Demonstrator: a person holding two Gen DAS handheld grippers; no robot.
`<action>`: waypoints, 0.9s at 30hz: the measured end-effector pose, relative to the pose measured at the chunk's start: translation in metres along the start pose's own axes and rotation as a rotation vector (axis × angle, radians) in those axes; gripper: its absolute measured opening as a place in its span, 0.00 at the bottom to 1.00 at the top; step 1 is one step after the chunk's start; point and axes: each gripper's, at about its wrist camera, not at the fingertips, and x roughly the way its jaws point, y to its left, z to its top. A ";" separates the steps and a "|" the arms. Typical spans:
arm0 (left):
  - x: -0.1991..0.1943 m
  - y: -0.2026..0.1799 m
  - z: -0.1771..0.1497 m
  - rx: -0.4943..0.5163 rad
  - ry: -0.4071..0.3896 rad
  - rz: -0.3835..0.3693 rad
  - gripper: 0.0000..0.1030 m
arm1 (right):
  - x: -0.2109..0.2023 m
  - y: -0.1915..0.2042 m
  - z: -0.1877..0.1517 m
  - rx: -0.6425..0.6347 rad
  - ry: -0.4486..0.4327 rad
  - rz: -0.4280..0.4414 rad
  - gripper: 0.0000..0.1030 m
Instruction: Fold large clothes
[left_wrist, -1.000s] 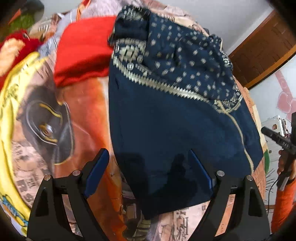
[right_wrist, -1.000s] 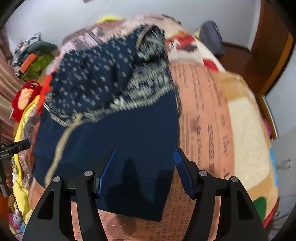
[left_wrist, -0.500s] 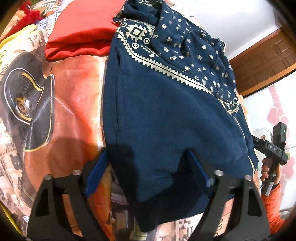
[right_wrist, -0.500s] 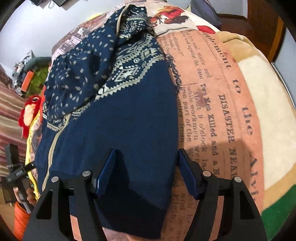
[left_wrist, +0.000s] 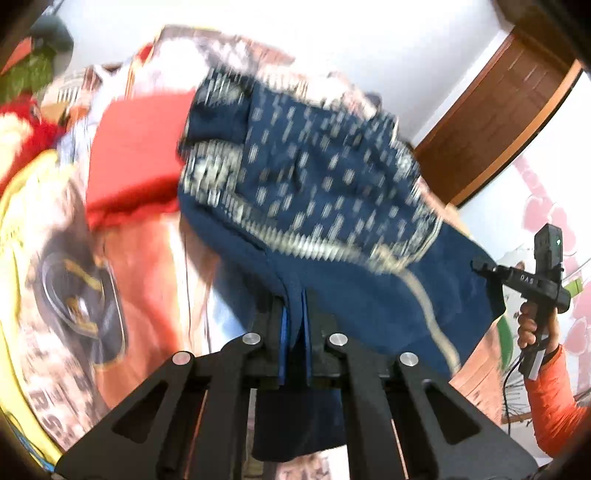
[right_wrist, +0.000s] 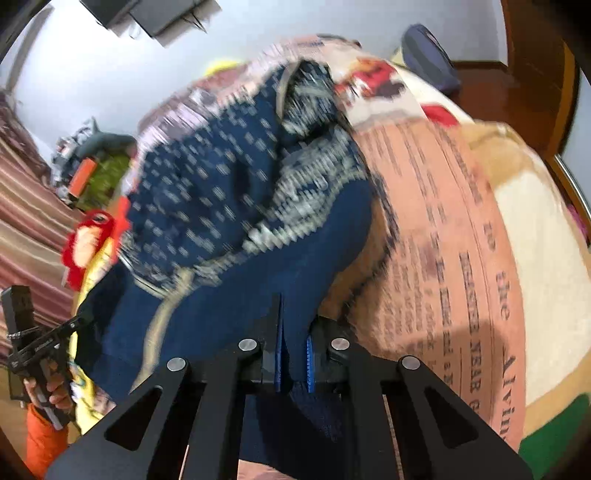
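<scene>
with the left gripper (left_wrist: 293, 325) and right gripper (right_wrist: 293, 332) each clenched on the hem of the navy sweater (left_wrist: 332, 206), lying on the printed blanket (right_wrist: 461, 240), lift evenly, carrying both corners toward the collar.

blur: navy sweater (left_wrist: 332, 192) pattern smeared by motion in both views; hidden: its hem behind left gripper (left_wrist: 294, 325) and right gripper (right_wrist: 293, 343); blanket (right_wrist: 461, 240) print partly unreadable

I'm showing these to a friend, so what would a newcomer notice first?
The navy patterned sweater fills the middle of both views, its near hem pinched by the left gripper and the right gripper. A folded red garment lies beside it on the printed blanket.
</scene>
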 end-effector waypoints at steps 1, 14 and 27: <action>-0.009 -0.004 0.010 0.005 -0.032 -0.011 0.05 | -0.006 0.004 0.006 -0.002 -0.021 0.005 0.08; -0.021 -0.005 0.150 -0.025 -0.247 0.015 0.05 | -0.015 0.042 0.136 -0.036 -0.219 -0.043 0.07; 0.131 0.092 0.195 -0.209 -0.071 0.217 0.05 | 0.108 0.000 0.202 -0.003 -0.095 -0.193 0.07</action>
